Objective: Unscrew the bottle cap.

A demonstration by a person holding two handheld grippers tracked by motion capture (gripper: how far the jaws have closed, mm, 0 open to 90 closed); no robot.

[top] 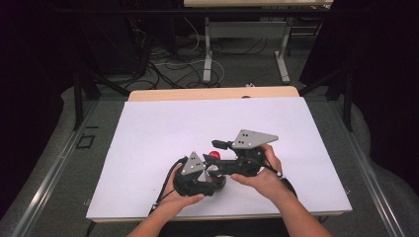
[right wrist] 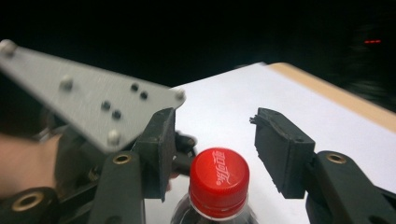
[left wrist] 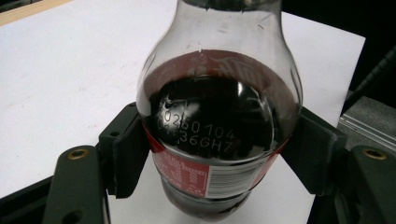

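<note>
Low in the centre of the high view, our left hand-held gripper (left wrist: pixel 219 154) clamps the clear plastic cola bottle (left wrist: pixel 219 126) upright on the white bench (top: pixel 148 143). Our right hand-held gripper (right wrist: pixel 212 154) stands released astride its red screw cap (right wrist: pixel 219 181), pads clear.

Right gripper (right wrist: pixel 212 154) open astride red cap (right wrist: pixel 218 181)

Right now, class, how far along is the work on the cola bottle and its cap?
Done: the left gripper is clamped on the bottle, holding it upright on the white table. In hand: the right gripper stands open on either side of the red cap, pads apart from it. Left: the cap is still on the bottle.
</note>
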